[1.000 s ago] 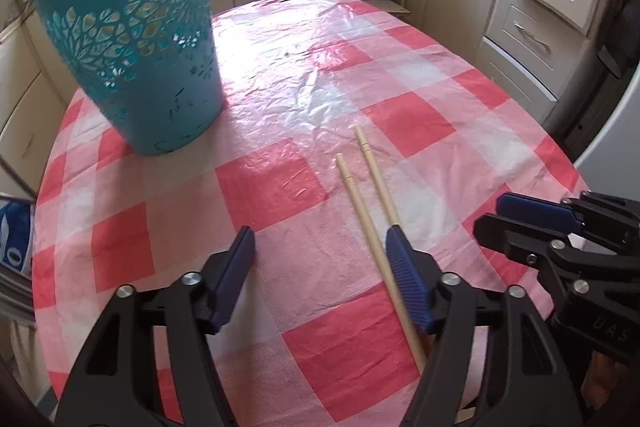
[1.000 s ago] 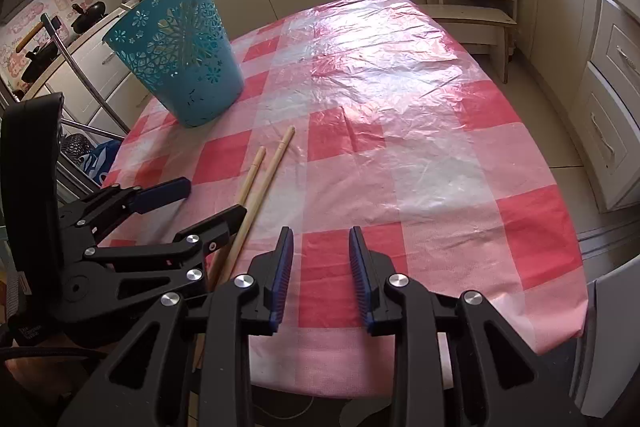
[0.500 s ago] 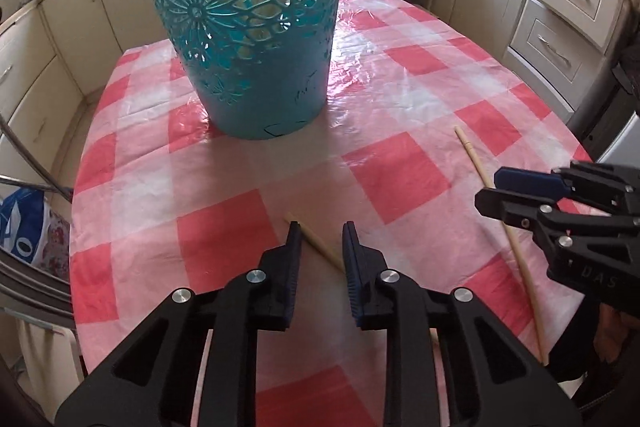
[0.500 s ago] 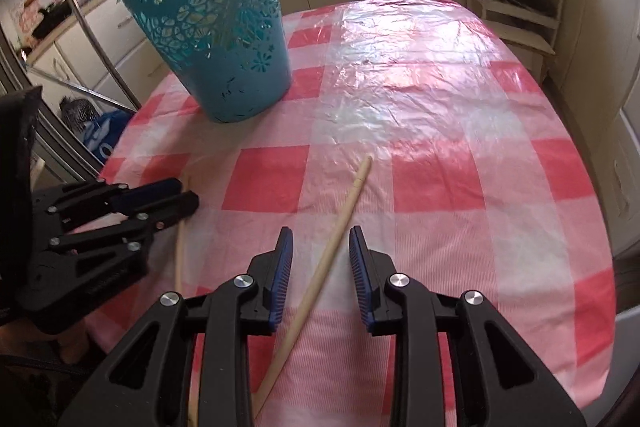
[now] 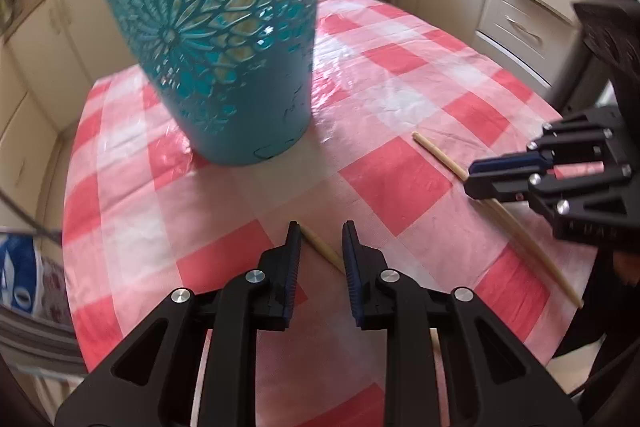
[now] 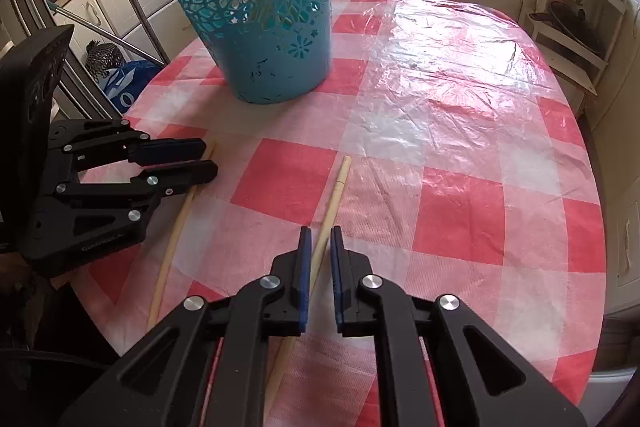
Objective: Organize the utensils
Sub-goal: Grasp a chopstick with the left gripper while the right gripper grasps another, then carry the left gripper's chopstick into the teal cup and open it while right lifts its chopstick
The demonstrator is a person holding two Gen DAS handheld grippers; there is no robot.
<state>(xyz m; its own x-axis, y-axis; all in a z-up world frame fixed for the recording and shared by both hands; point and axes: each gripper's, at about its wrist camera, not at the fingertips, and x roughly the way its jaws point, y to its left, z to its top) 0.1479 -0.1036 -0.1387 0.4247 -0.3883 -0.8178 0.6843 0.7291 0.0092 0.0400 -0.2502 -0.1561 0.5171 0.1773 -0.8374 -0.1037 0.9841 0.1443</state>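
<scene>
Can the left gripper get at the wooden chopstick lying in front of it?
Probably yes. The left gripper already straddles the nearer wooden chopstick, jaws apart, nothing between them but checked tablecloth. The teal cut-out basket stands well ahead, and the right gripper is off to the side.

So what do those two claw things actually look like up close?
Both the left gripper and the right gripper are matte black plastic frames with triangular cut-outs and silver round bolts. Each finger carries a ribbed dark blue pad. The left one bears faint embossed lettering, unreadable here.
</scene>
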